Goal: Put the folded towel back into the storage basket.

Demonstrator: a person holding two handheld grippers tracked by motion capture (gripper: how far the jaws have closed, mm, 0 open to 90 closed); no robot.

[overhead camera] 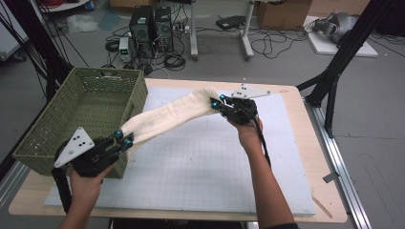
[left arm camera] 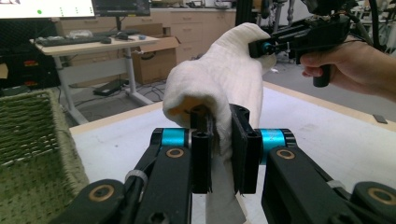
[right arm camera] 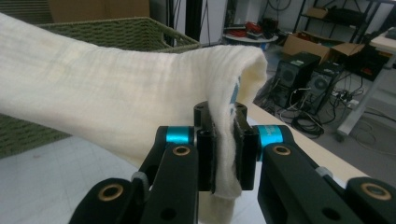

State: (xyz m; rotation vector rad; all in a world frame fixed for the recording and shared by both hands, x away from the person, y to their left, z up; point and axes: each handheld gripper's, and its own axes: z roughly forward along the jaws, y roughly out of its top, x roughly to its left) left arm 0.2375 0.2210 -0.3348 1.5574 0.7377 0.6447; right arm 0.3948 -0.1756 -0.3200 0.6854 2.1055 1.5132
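Observation:
A cream-white cloth [overhead camera: 167, 117] is stretched in the air above the white gridded mat [overhead camera: 200, 162], running from lower left to upper right. My left gripper [overhead camera: 125, 139] is shut on its near end beside the basket; the cloth [left arm camera: 219, 88] is pinched between the black jaws of the left gripper [left arm camera: 223, 154]. My right gripper [overhead camera: 216, 103] is shut on the far end, and the cloth [right arm camera: 116, 98] folds down between the jaws of the right gripper [right arm camera: 223, 149]. In the left gripper view the right gripper [left arm camera: 264, 46] shows at the cloth's far tip.
A green woven basket [overhead camera: 88, 119] stands on the table's left side, its inside bare where visible. The wooden table edge [overhead camera: 305, 143] frames the mat. Computer towers [overhead camera: 150, 28], cables and a black stand leg [overhead camera: 334, 81] are on the floor beyond.

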